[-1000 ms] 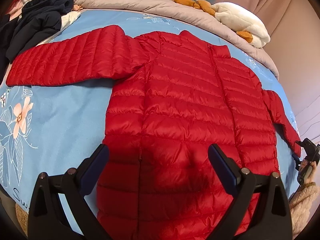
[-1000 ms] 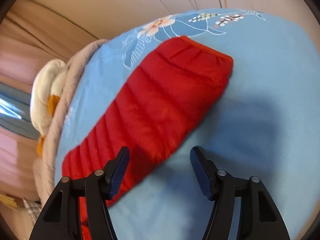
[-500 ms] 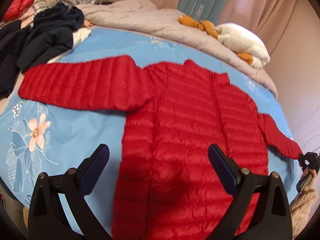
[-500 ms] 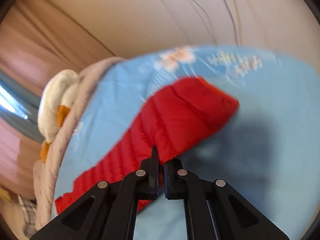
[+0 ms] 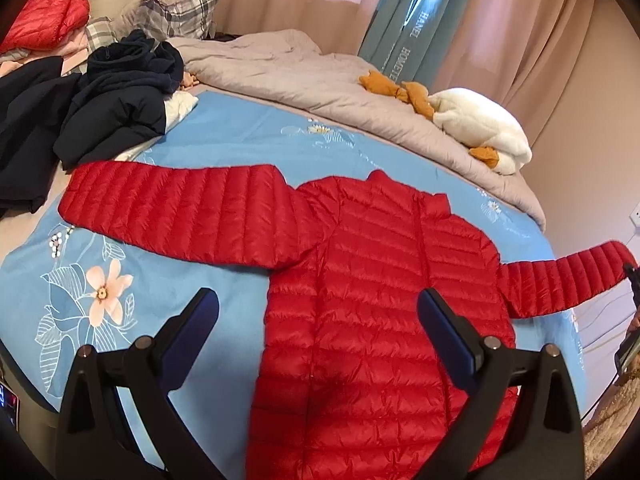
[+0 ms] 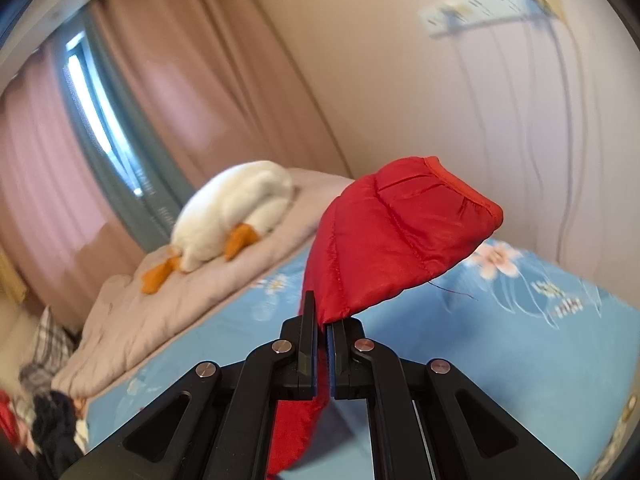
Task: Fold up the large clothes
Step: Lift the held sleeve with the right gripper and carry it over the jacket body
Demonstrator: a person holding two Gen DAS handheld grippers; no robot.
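Note:
A red quilted puffer jacket (image 5: 372, 300) lies flat on the blue floral bed sheet (image 5: 160, 288), its left sleeve (image 5: 180, 212) stretched out to the left. My left gripper (image 5: 318, 324) is open and empty, held above the jacket's lower body. My right gripper (image 6: 322, 320) is shut on the cuff end of the right sleeve (image 6: 400, 240) and holds it lifted off the bed. In the left wrist view that sleeve (image 5: 560, 280) sticks up at the right edge of the bed.
A grey duvet (image 5: 304, 76) and a white plush duck (image 5: 480, 128) lie at the head of the bed. Dark navy clothes (image 5: 100, 96) are piled at the far left, with another red garment (image 5: 44, 12) behind. A wall with curtains stands on the right.
My right gripper has closed on the right sleeve's cuff and lifted it off the bed. My left gripper has pulled back and up, staying open.

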